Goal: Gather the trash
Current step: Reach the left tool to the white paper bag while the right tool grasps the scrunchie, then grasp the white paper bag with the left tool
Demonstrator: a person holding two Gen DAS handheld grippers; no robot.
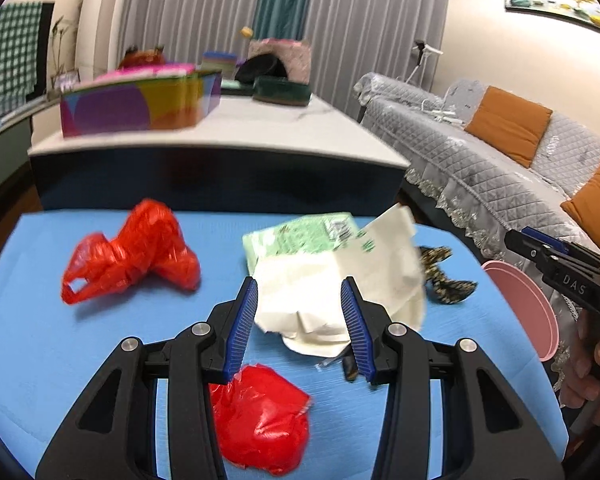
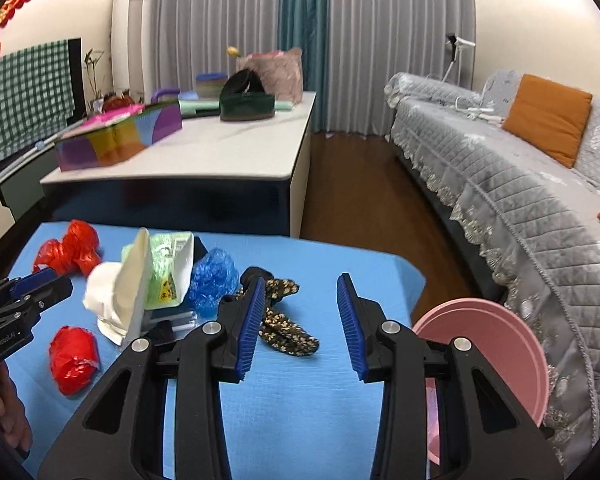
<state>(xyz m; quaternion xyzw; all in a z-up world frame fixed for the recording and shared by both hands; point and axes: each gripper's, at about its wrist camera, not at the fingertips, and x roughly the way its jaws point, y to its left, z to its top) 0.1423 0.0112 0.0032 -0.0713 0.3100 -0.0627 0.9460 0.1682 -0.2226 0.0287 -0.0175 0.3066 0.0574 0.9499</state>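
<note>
"DAS" on right tongs [image 1: 556,258]; "GenRobot.AI" on left tongs [image 2: 24,292]

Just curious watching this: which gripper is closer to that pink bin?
Right. The right gripper hovers open beside the pink bin; the left gripper is further off, open over the white paper.

Even indoor light, soft shadows; motion blur in left view; fisheye-bent, dark-vignetted edges.

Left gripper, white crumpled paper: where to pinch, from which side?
Take the paper at its lower crumpled lobe, nearest the left gripper, coming straight ahead and down. That lobe already sits between the open jaws and looks narrower than the gap. The upper flap leans on the green packet, so a higher grip would probably drag the packet along.
</note>
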